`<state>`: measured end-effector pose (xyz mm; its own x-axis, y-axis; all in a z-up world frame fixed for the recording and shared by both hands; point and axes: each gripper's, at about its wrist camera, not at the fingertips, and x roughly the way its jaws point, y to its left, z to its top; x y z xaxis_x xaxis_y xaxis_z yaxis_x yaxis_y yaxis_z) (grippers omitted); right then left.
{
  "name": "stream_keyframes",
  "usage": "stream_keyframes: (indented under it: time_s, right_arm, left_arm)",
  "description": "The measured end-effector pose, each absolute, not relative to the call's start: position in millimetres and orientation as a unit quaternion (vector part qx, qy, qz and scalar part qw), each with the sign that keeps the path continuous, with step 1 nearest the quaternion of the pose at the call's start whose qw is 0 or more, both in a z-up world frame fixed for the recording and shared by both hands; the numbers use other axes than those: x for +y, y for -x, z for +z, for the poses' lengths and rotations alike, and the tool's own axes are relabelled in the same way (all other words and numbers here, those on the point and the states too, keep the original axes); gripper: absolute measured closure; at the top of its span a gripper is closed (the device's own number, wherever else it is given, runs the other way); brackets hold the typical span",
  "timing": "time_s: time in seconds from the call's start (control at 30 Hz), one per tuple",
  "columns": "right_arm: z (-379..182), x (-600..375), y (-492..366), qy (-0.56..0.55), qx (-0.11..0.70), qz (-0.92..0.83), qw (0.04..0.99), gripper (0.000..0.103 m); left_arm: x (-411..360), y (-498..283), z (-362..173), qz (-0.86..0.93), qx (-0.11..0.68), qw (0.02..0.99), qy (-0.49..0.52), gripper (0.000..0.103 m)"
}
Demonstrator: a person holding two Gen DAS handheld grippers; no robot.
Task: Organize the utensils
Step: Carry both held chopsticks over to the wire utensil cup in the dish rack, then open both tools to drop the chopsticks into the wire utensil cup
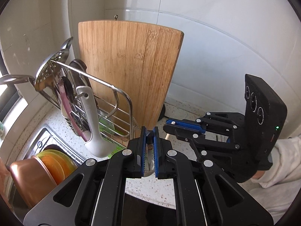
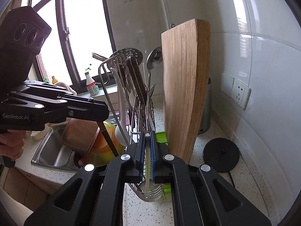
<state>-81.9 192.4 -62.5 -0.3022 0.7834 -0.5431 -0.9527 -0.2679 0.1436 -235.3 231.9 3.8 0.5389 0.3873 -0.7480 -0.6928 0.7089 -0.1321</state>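
The left gripper (image 1: 149, 131) pinches a dark-handled utensil (image 1: 150, 134); its black end shows between the blue ribbed pads at lower centre of the left wrist view. In the right wrist view the same handle (image 2: 109, 137) runs down and to the right from the left gripper's (image 2: 101, 111) tip, at mid-left of the frame, toward the sink; what kind of utensil it is cannot be told. The right gripper (image 2: 148, 137) is pressed onto a thin white stick (image 2: 148, 160), probably a chopstick, held near its top. Its long axis stands almost upright, and its lower end points into the wire utensil cup (image 2: 150, 194) at the bottom centre of that frame. That is the relation that counts: the cup lies straight below the right gripper, in line with the stick, so a plain lowering would likely seat it.

The chrome wire rack (image 1: 105, 86) at left of the left wrist view carries a perforated steel skimmer (image 1: 49, 71), a smooth white plastic ladle (image 1: 92, 120) hung by its handle hole, and a pink-handled tool (image 1: 64, 101). A striped bamboo cutting board (image 1: 129, 71) leans upright behind it. Copper-coloured and orange bowls (image 1: 43, 171) are stacked at the steel sink (image 1: 40, 141), on a speckled stone counter (image 1: 150, 188)
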Motion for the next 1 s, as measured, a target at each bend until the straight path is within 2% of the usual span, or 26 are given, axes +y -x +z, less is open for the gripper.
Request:
stream_keyframes:
  time_s: [0.53, 0.6, 0.63, 0.67, 0.7, 0.73, 1.0]
  right_arm:
    - [-72, 190, 82, 0.197, 0.244, 0.770, 0.555, 0.097]
    - [-67, 187, 81, 0.196, 0.242, 0.769, 0.558, 0.084]
    - [-64, 184, 79, 0.193, 0.239, 0.769, 0.561, 0.073]
    - [-61, 181, 77, 0.188, 0.235, 0.768, 0.565, 0.071]
    - [-57, 178, 75, 0.184, 0.231, 0.767, 0.569, 0.071]
    - [-54, 175, 73, 0.182, 0.229, 0.767, 0.572, 0.071]
    - [-29, 136, 44, 0.167, 0.211, 0.738, 0.619, 0.071]
  left_arm:
    - [227, 232, -13, 0.315, 0.372, 0.841, 0.236, 0.095]
    - [228, 232, -9, 0.314, 0.368, 0.843, 0.237, 0.094]
    - [228, 232, -6, 0.315, 0.367, 0.843, 0.236, 0.094]
    - [227, 230, -3, 0.317, 0.367, 0.842, 0.234, 0.089]
    - [225, 229, 1, 0.318, 0.366, 0.843, 0.233, 0.077]
    - [224, 228, 4, 0.318, 0.362, 0.845, 0.230, 0.072]
    - [202, 202, 29, 0.289, 0.354, 0.867, 0.198, 0.071]
